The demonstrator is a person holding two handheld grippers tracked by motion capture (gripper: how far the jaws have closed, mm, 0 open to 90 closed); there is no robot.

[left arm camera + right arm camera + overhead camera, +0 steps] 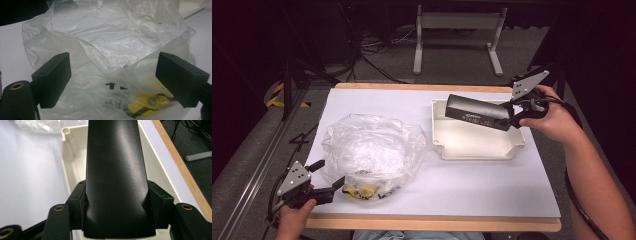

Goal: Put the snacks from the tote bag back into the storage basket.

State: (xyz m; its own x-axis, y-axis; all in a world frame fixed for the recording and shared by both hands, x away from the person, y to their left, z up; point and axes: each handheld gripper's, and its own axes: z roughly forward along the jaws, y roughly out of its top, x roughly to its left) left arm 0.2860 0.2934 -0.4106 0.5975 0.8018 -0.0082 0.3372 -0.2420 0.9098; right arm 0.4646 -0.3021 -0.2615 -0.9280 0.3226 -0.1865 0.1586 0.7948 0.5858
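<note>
A crumpled clear plastic bag (372,150) lies on the white table cover, with a yellow and black item (362,191) inside its near edge. My left gripper (327,174) stands open at the bag's near left corner; in the left gripper view the bag (107,50) spreads between and beyond the two jaws, and the yellow item (147,102) shows through the film. My right gripper (513,114) is shut on a long black device (477,112), held over a shallow cream tray (477,150). In the right gripper view the black device (115,170) stretches forward above the tray (71,165).
The table's wooden edge (432,223) runs along the near side. A metal frame with two legs (457,35) stands on the floor beyond the table, with cables (372,55) beside it. A forearm (597,175) comes in at the right.
</note>
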